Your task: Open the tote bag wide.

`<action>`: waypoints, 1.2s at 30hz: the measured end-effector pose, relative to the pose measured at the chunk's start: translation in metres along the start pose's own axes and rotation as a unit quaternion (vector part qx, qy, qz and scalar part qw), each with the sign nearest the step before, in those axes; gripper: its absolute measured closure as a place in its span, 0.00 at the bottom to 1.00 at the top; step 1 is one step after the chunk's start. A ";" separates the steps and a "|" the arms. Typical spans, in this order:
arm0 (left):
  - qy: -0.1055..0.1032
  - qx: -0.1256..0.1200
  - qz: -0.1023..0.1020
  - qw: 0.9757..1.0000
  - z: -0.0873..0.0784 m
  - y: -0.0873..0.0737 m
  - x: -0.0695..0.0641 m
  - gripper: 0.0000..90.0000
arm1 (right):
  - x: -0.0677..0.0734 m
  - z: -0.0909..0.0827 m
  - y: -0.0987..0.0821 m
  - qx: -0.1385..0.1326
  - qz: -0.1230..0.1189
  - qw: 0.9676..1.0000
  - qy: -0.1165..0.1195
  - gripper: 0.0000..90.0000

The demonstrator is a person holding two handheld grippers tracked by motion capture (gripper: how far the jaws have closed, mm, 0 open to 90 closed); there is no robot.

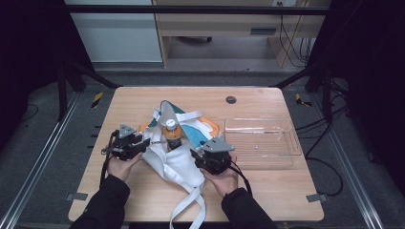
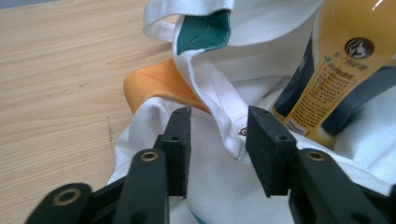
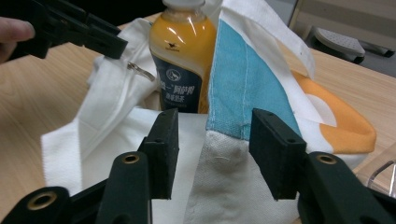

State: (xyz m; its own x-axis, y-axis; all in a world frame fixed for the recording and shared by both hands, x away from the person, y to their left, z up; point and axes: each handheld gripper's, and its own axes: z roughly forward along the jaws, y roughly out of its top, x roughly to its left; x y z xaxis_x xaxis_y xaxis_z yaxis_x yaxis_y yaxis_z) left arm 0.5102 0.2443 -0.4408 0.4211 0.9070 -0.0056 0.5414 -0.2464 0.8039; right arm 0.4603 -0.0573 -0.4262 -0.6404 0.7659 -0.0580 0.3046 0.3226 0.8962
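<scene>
In the left gripper view, the left tongs [image 2: 218, 140] stand apart at the bottom centre of the frame, a white fold of the canvas bag [image 2: 219, 196] running between the 2 pads without being pinched. In the right gripper view, the right tongs [image 3: 210, 144] also stand apart at the bottom centre, the bag's seamed edge rising between them unclamped. Just behind, the orange juice bottle [image 3: 183, 60] stands upright inside the bag's open mouth. In the high view the bag sits mid-frame on the desk [image 1: 267, 191], with a clear plastic tray [image 1: 262, 138] to its right.
</scene>
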 end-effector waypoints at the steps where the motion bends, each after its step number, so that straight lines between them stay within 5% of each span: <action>1: 0.000 0.000 0.000 1.000 0.000 0.000 0.000 0.70 | 0.000 0.000 0.000 0.000 0.000 1.000 0.000 0.58; 5: -0.005 0.013 0.009 1.000 0.005 -0.001 -0.003 0.79 | 0.004 0.010 -0.002 0.010 -0.019 0.999 -0.024 0.60; 15: -0.010 0.042 0.034 0.998 0.009 -0.003 -0.003 0.91 | -0.001 0.010 0.000 0.039 -0.006 0.997 -0.066 0.93; 23: -0.007 0.055 0.043 0.998 0.011 -0.004 -0.003 0.92 | -0.020 0.000 0.002 0.034 0.045 0.996 -0.075 0.95; 36: -0.009 0.074 0.049 0.996 0.012 -0.006 -0.001 0.93 | -0.041 -0.007 -0.006 0.037 0.092 0.991 -0.087 0.96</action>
State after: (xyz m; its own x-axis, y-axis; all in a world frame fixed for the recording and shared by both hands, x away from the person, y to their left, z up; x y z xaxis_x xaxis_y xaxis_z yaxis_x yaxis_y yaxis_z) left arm 0.5153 0.2403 -0.4531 0.4896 0.8701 0.0569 0.5974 -0.3822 0.7050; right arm 0.4799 -0.0945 -0.4264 -0.4396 0.8979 0.0229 0.4596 0.2029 0.8646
